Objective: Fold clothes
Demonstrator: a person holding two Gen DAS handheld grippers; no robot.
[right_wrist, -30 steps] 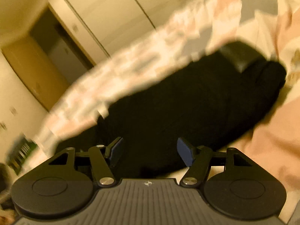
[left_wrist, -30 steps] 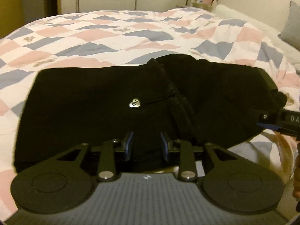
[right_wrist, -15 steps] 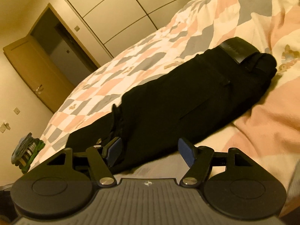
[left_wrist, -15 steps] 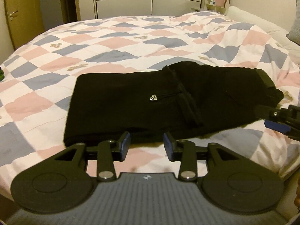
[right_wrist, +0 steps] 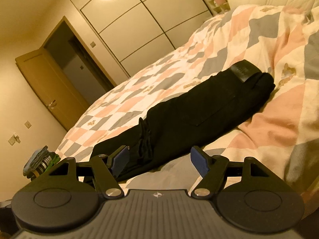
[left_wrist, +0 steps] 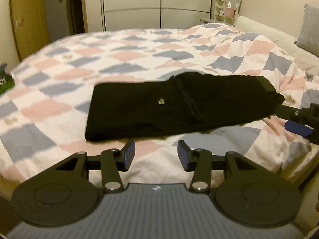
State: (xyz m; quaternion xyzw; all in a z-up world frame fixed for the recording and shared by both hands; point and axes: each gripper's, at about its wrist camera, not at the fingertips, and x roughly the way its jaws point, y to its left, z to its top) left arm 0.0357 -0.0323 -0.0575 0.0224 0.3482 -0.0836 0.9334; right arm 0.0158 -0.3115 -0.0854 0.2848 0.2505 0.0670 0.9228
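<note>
**Desk:** What's nearest the cameras?

**Operator:** My left gripper (left_wrist: 156, 155), released, jaws apart with nothing between them, hanging over the near edge of the bed (left_wrist: 59, 107). My right gripper (right_wrist: 159, 160) is equally slack and empty; its dark tip also shows at the far right of the left view. Over the last second I've drawn both back: the left had been low, right over the cloth, and now the whole garment sits ahead of it, apart from the fingers.

**Desk:** And the garment itself?

**Operator:** The black trousers (left_wrist: 179, 107) lie just beyond the left gripper, folded into a flat rectangle on the checked quilt (left_wrist: 123, 67). A small metal badge (left_wrist: 160, 101) faces up near the middle, and the waistband (right_wrist: 244, 70) is at the end ahead and to the right of my right gripper. The shape hasn't shifted while I pulled away.

**Desk:** Meaning?

**Operator:** I read it as this fold being finished and let go. Either the piece is done, or one more halving is due.

**Desk:** Beyond that?

**Operator:** Further off, open quilt, then the wardrobe doors (left_wrist: 131, 2). Far left of the right gripper, a small pile (right_wrist: 40, 162) I can't identify.
</note>
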